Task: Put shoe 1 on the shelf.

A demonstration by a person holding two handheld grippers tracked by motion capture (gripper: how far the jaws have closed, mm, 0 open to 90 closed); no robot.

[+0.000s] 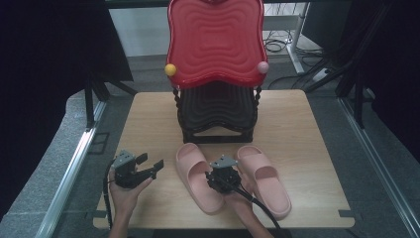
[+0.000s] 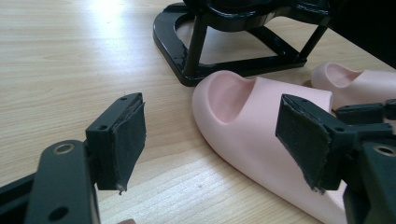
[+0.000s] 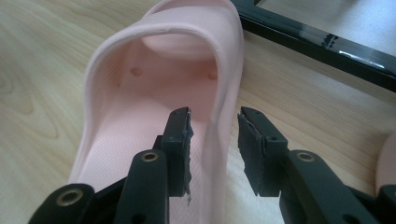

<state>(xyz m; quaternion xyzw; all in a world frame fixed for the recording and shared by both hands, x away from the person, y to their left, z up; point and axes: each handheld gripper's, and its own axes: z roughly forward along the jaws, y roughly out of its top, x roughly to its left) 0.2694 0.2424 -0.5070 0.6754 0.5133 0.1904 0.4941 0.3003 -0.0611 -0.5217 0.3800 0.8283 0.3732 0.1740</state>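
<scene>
Two pink slippers lie side by side on the wooden table [image 1: 297, 124], toes toward a rack. My right gripper [image 1: 221, 168] is at the left slipper [image 1: 194, 171]. In the right gripper view, my right gripper [image 3: 215, 135] has its jaws either side of that slipper's [image 3: 140, 126] right side wall, one pad inside and one outside, with small gaps showing. The right slipper [image 1: 270, 183] lies free beside it. My left gripper [image 1: 151, 160] rests low on the table left of the slippers. In its own view the left gripper [image 2: 210, 135] is wide open and empty, facing the slipper's toe [image 2: 247, 121].
A rack with a black lower shelf [image 1: 218, 111] and a red wavy upper shelf [image 1: 215, 39] stands at the table's back middle; its black base [image 2: 187, 51] is just beyond the slippers' toes. Bare wood lies to the left and right. Cables run on the floor behind.
</scene>
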